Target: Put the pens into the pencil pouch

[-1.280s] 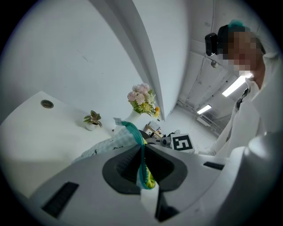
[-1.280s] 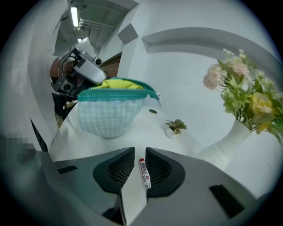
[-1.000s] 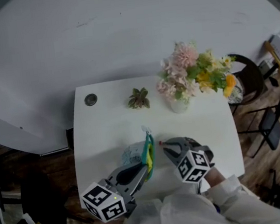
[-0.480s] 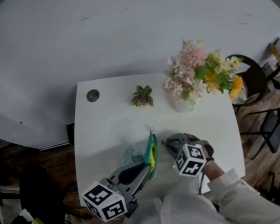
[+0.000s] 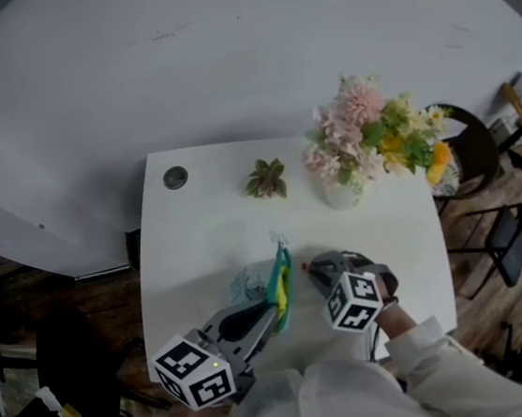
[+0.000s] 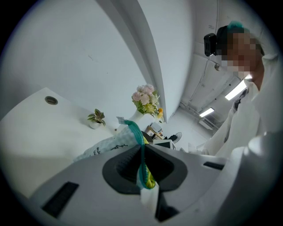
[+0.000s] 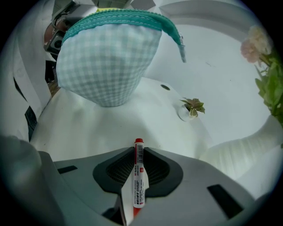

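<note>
A checked pale-green pencil pouch with a teal zip edge hangs above the white table. My left gripper is shut on the pouch's rim, holding it up; in the right gripper view the pouch fills the upper left. My right gripper sits just right of the pouch, shut on a red-capped white marker pen that points forward between the jaws. The pen's tip shows as a small red dot in the head view.
A small potted succulent and a white vase of pink and yellow flowers stand at the table's back. A round grommet sits at the back left corner. Chairs stand on the floor to the right.
The right gripper with the pen has shifted slightly left, closer to the pouch. The left gripper still holds the pouch in about the same place.
</note>
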The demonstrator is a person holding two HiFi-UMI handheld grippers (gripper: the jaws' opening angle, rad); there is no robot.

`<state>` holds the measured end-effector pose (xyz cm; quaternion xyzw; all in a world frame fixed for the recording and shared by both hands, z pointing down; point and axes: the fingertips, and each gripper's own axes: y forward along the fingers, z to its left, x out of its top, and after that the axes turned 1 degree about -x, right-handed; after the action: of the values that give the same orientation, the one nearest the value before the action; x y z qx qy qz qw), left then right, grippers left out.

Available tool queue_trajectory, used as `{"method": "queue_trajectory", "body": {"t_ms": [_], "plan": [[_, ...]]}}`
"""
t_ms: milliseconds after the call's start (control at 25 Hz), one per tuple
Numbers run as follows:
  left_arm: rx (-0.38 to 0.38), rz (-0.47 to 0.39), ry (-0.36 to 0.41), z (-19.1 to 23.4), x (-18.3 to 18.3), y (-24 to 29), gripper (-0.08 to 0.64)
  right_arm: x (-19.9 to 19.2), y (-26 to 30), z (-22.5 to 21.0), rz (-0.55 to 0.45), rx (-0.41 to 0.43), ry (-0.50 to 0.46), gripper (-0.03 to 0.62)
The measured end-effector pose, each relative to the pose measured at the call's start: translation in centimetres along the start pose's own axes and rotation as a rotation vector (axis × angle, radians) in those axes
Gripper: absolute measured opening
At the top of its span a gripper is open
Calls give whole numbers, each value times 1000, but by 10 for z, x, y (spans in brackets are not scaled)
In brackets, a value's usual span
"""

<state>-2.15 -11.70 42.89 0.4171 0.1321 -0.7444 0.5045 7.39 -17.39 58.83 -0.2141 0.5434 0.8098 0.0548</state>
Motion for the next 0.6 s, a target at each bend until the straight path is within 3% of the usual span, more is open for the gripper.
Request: {"method": "queue_trajectory", "body": {"t_ms": [600], "plan": [[14,23,57,-2,-7,-6,32,32,-53,-5,-294,-145,241,60]]}}
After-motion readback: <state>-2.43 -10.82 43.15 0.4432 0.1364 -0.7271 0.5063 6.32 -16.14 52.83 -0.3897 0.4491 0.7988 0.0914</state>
